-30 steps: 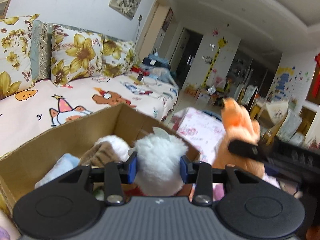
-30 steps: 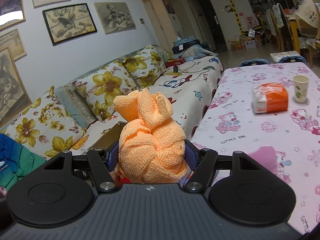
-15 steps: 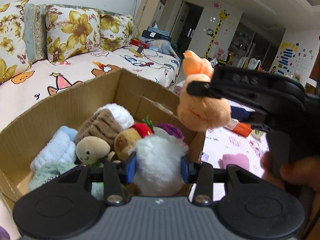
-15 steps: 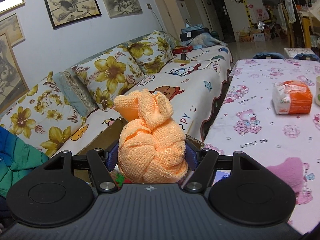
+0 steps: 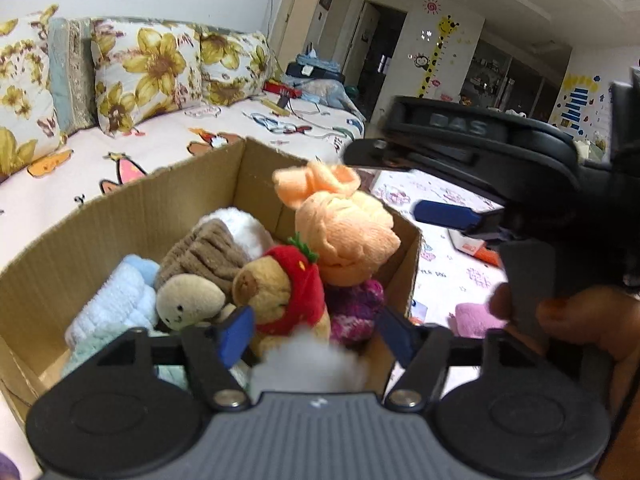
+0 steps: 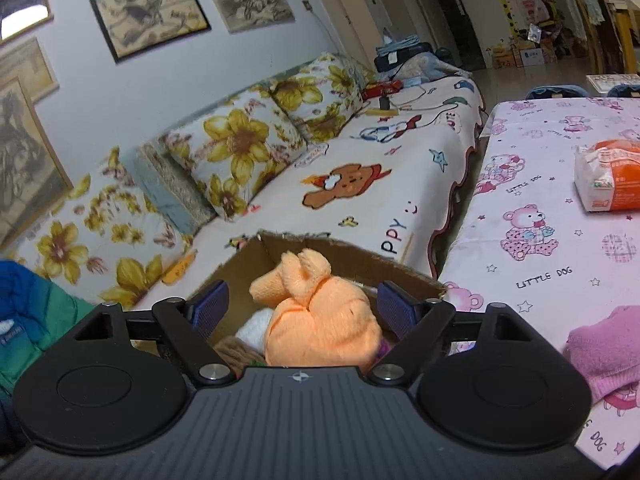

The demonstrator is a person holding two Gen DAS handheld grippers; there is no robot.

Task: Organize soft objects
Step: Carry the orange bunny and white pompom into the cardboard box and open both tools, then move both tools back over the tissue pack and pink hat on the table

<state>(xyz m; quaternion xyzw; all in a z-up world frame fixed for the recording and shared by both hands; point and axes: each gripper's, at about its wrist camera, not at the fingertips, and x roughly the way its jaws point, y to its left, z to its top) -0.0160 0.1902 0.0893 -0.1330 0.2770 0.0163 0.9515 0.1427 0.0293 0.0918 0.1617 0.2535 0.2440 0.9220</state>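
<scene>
With both the left gripper [image 5: 314,334] and right gripper [image 6: 304,304] just opened, jaws apart, we should let the white fluff [image 5: 308,368] and orange towel [image 6: 320,328] settle into the box [image 5: 132,216] before lifting clear

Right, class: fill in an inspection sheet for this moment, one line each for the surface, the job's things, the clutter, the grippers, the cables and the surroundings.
Surface: pink cartoon tablecloth beside the sofa.
Job's things: cardboard box holds soft toys; orange towel bundle lies on top; white fluffy toy sits low between the left jaws; pink cloth lies on the table.
Clutter: orange-and-white packet on the table.
Grippers: left gripper and right gripper have just been opening; pads clear of both toys.
Cables: cord across the sofa's far end.
Surroundings: floral cushions, framed pictures.
</scene>
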